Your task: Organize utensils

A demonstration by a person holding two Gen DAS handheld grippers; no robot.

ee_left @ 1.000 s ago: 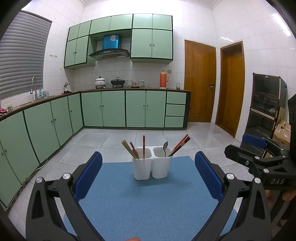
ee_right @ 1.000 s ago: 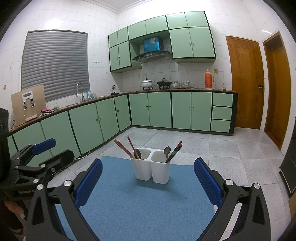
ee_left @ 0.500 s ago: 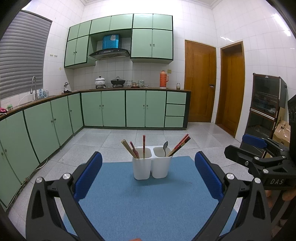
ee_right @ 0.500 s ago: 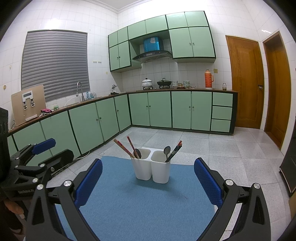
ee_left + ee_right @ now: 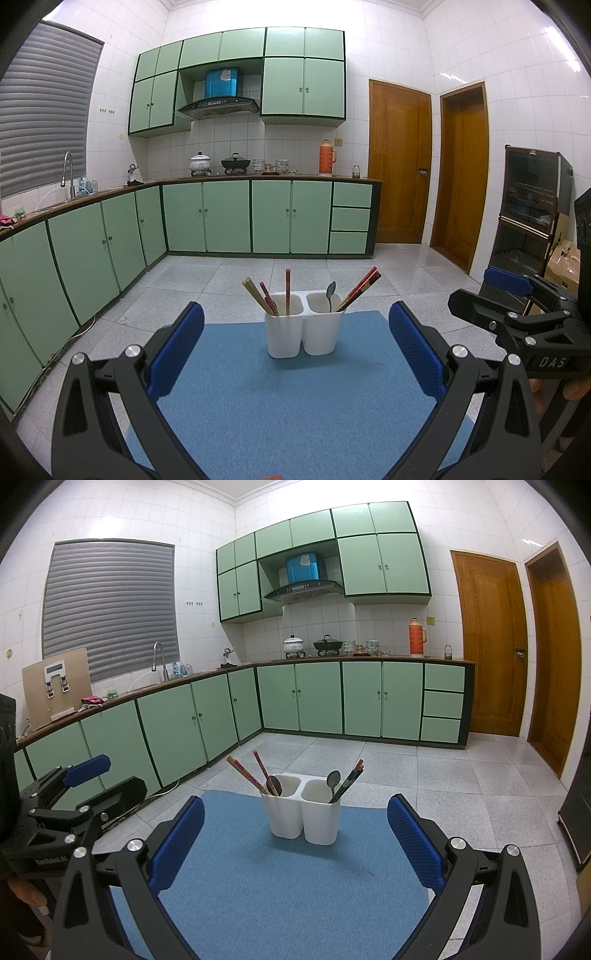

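Both grippers (image 5: 295,343) (image 5: 295,823) wide above mat (image 5: 258,406)

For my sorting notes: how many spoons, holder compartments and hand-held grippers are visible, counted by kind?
Spoons: 2
Holder compartments: 2
Hand-held grippers: 2, the left hand-held gripper and the right hand-held gripper
Total: 6

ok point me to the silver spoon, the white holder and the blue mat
silver spoon (image 5: 331,288), left wrist view, on its bowl
white holder (image 5: 283,338), left wrist view, front wall of its left compartment
blue mat (image 5: 280,886), right wrist view, bare patch in front of the holder
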